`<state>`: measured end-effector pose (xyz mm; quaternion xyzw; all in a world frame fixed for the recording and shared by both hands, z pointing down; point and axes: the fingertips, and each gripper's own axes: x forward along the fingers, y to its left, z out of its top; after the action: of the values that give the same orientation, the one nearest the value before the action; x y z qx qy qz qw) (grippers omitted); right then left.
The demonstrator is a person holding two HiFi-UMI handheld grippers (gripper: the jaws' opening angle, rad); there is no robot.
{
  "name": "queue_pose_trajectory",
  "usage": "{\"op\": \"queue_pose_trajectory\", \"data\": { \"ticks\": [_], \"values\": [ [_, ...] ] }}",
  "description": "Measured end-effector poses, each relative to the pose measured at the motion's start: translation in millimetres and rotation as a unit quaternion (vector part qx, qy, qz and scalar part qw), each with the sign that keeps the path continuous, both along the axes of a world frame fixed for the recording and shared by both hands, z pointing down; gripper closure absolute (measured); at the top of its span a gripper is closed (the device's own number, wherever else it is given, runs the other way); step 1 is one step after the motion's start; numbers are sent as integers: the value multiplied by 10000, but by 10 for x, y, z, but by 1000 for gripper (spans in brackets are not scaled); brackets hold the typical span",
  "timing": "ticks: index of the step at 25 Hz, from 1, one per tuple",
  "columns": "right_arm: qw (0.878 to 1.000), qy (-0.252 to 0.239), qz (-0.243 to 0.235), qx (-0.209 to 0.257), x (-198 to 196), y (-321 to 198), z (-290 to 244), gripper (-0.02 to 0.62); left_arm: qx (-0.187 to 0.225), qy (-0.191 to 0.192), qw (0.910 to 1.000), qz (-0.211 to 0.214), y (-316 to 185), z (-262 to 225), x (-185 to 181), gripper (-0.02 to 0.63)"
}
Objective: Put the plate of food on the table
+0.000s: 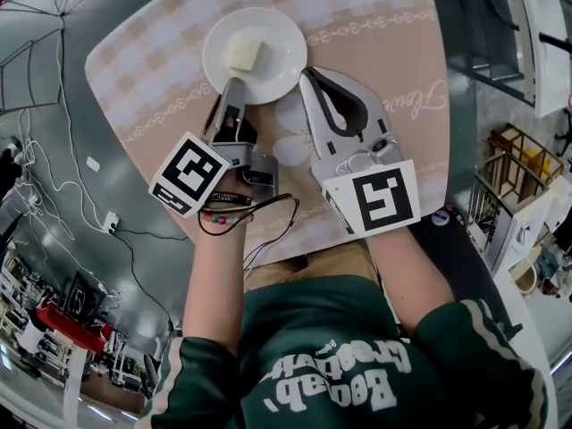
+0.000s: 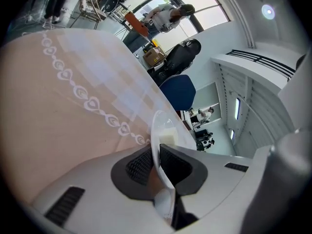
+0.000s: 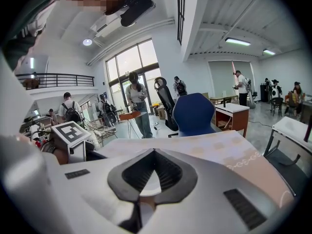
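Head view: white plate (image 1: 273,65) sits at upper ctr of frame on the table (image 1: 393,25), which has a beige checked tablecloth (image 1: 161,70) w/ a white chain-pattern border. A pale yellow block of food (image 1: 243,54) lies on the plate, a bit left of its ctr. The left gripper (image 1: 234,86) reaches up from below and its jaws are clamped on the plate's near rim. Left gripper view confirms: plate (image 2: 157,130) seen edge-on, pinched btw the two dark pads of the left gripper (image 2: 157,154), food (image 2: 166,138) just past the pads. Can't tell whether the plate rests flat on the cloth or is held just off it. The right gripper (image 1: 307,72) lies just beside the plate's right edge, tips pointing up-frame. In the right gripper view the right gripper (image 3: 153,151) has its jaw tips touching, nothing held, only tablecloth showing through the gap behind them. A blue office chair (image 3: 193,113) stands beyond the table's far edge, ctr of that view.
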<state>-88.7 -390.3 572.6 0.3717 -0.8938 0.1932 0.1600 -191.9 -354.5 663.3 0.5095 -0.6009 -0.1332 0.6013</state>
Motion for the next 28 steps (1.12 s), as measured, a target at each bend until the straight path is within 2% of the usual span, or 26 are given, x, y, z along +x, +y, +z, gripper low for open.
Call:
{"op": "queue_pose_trajectory", "data": {
  "ticks": [3,5,8,28],
  "values": [
    [10000,-15,-1,-21,-13,26,-1,580,-116,-229,9996,71,53,23,-24,559],
    [10000,-12,-21,-26,-44,42,6,580,-188,-432,9988,149,85,43,-73,518],
    [10000,-9,-39,8,-58,47,18,580,-222,-660,9974,185,113,49,-137,511],
    [9999,45,-83,83,6,218,-14,580,-76,-756,9970,156,240,4,-136,509]
  ]
}}
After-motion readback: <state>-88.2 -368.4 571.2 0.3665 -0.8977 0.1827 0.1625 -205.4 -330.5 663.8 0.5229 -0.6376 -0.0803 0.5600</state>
